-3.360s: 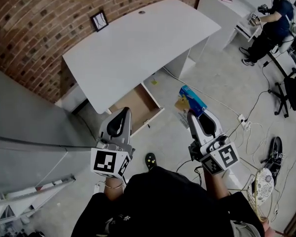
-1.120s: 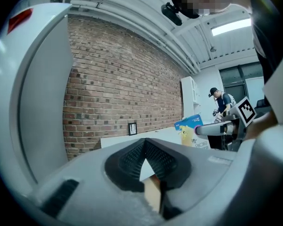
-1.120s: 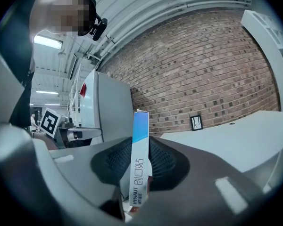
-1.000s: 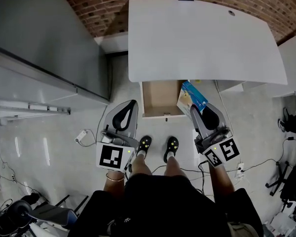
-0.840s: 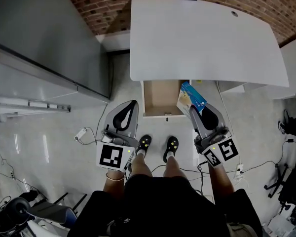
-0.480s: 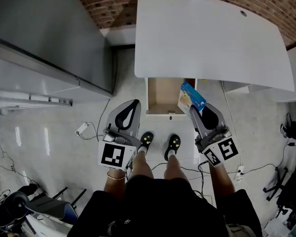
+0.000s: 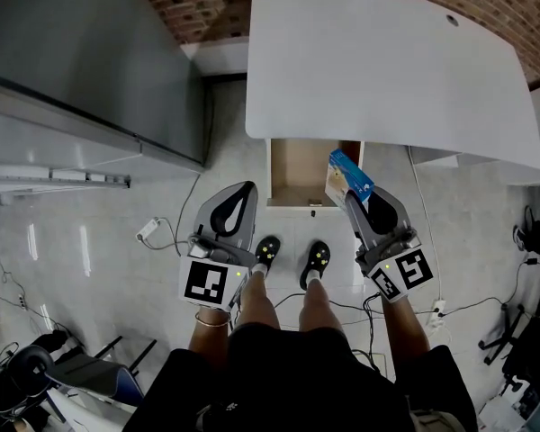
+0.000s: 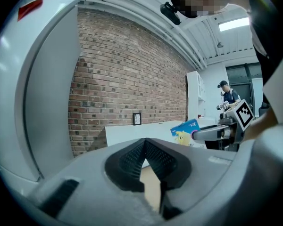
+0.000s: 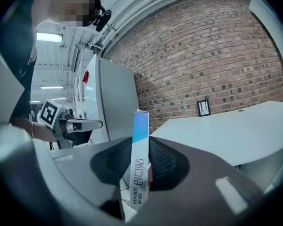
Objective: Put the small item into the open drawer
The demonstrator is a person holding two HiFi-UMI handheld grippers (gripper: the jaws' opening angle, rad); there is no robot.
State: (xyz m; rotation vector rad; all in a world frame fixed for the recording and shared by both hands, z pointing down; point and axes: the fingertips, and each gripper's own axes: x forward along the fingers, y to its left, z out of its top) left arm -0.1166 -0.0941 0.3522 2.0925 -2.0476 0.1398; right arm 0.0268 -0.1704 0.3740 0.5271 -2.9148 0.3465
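Now – step: box to drawer | how: I judged it best to ease the right gripper [image 7: 351, 203] left over the drawer [image 7: 297, 165], low, clear of the desk [image 7: 378, 70] edge | right: pinched the box [image 7: 349, 176] by its lower end | box: stood upright above the jaws, over the drawer's right side, not yet in | left gripper [image 7: 238, 193]: pressed together, empty.

Glossy card box [image 7: 349, 176], wooden drawer [image 7: 297, 167], matt desktop [image 7: 378, 70], rough brick wall [image 7: 198, 3]

head camera looks steeply down on open drawer [image 7: 297, 165] and white desk [image 7: 378, 61]. gripper cameras, low, share desk and brick wall [image 8: 127, 79].
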